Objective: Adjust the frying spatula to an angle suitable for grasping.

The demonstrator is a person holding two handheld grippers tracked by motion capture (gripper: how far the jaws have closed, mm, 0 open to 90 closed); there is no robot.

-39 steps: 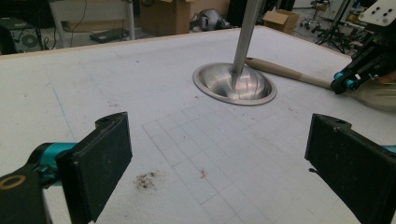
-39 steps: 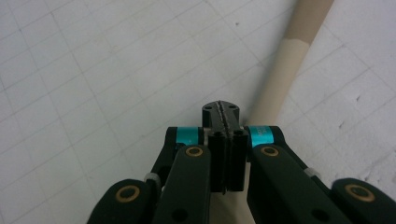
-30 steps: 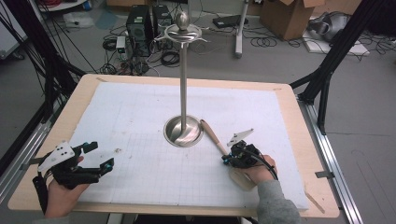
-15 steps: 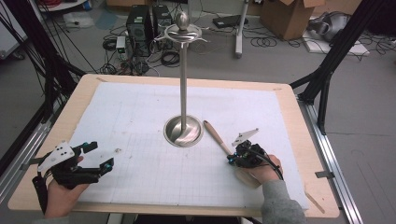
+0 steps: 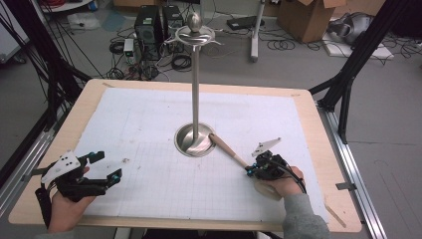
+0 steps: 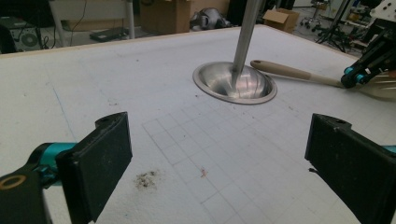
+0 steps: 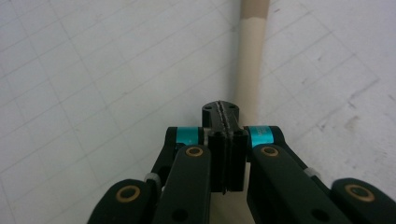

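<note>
Two pairs of tongs work a white gridded worktop (image 5: pixel 149 129) from which a tall steel stand (image 5: pixel 195 89) rises on its round dished base, hooks fanned out at the top. Beside that base lies a wooden utensil (image 5: pixel 228 148), its brown handle tip just touching the rim, its pale shaft running toward my right tongs (image 5: pixel 250 171). Those right tongs are closed tight, and in the right gripper view the pads meet edge to edge with the shaft (image 7: pixel 250 70) lying just past their tip, so I cannot tell whether they pinch its near end or merely sit over it. I judge the step to be taking hold of the utensil for hanging; next comes a lift clear of the base and up toward the hooks. My right hand lies low, knuckles up, pointing along the shaft. My left tongs (image 5: pixel 107 167) hover wide open and empty near the front-left corner, palm under.
</note>
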